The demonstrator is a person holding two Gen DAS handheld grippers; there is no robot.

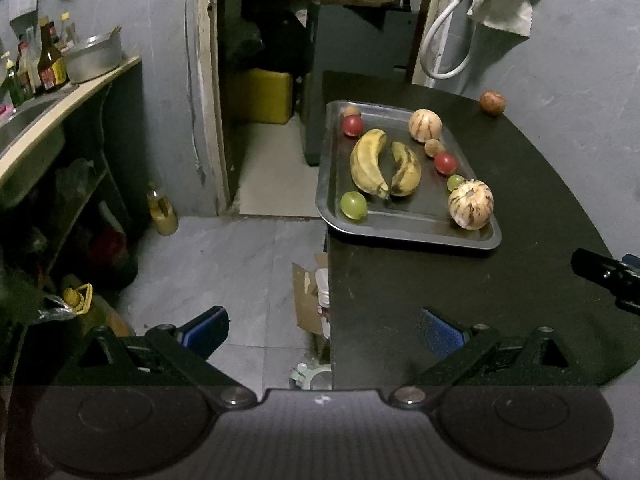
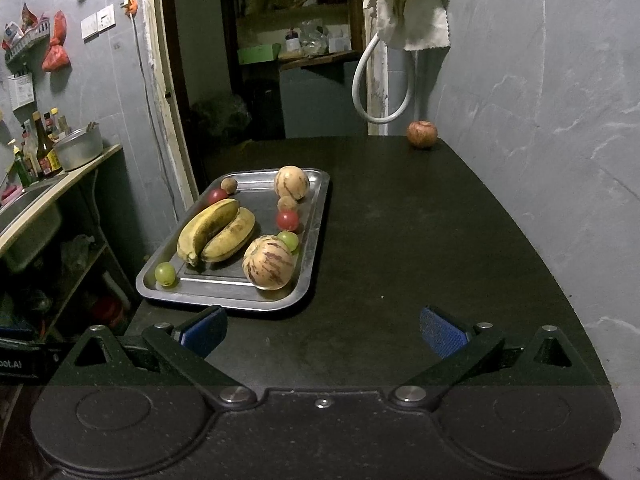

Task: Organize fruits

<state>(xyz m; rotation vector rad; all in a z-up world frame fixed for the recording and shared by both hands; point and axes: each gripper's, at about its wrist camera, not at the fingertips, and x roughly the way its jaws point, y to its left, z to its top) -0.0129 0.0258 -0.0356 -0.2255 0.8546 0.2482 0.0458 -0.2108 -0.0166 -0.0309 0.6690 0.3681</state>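
A metal tray (image 1: 400, 232) (image 2: 312, 232) sits at the left edge of a black table (image 1: 500, 300) (image 2: 420, 240). On it lie two bananas (image 1: 384, 164) (image 2: 216, 232), two striped melons (image 1: 470, 204) (image 2: 268, 262), two red tomatoes (image 1: 445, 163) (image 2: 287, 220), two green grapes (image 1: 353, 205) (image 2: 165, 273) and small brown fruits (image 1: 434, 147) (image 2: 287, 203). A reddish apple (image 1: 492, 103) (image 2: 422, 133) rests alone at the far table corner by the wall. My left gripper (image 1: 324, 334) is open with nothing in it, near the table's front left edge. My right gripper (image 2: 324, 330) is open over bare tabletop, right of the tray.
A counter with a sink (image 1: 24, 128), bottles (image 1: 50, 60) and a metal pot (image 1: 94, 56) stands at left. A doorway (image 1: 264, 80) opens behind the tray. Cardboard (image 1: 308, 300) and bottles (image 1: 162, 210) lie on the floor. A white hose (image 2: 376, 80) hangs on the wall.
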